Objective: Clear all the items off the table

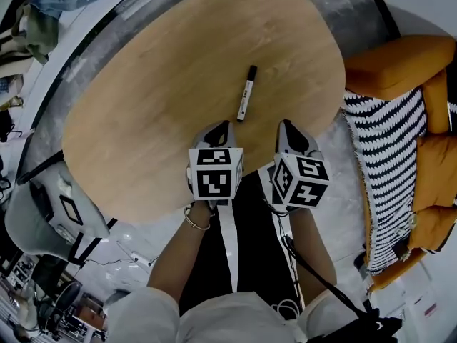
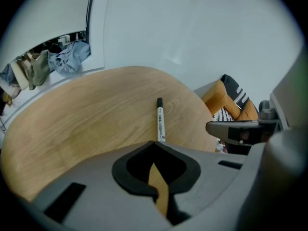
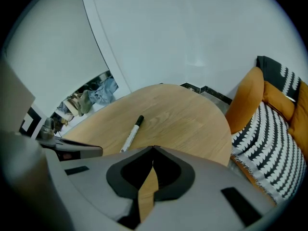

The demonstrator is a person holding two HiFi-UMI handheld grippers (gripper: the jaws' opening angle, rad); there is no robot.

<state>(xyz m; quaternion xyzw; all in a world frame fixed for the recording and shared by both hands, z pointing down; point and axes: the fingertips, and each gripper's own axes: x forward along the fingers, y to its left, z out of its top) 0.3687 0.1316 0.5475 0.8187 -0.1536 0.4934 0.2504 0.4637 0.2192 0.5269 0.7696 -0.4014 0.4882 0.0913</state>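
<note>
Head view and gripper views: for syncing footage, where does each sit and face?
Head view: on the person's head, looking steeply down at table, marker, arms, left tool, right tool.
Left gripper view: on the left tool, across the table; shut jaws low, right tool at right.
Right gripper view: on the right tool, likewise; shut jaws low, left tool at left.
All share the marker.

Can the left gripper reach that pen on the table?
Probably yes. The pen lies alone on the bare table, just ahead of the left gripper, with nothing between them. Its jaws are shut, though, so they would have to open first.
</note>
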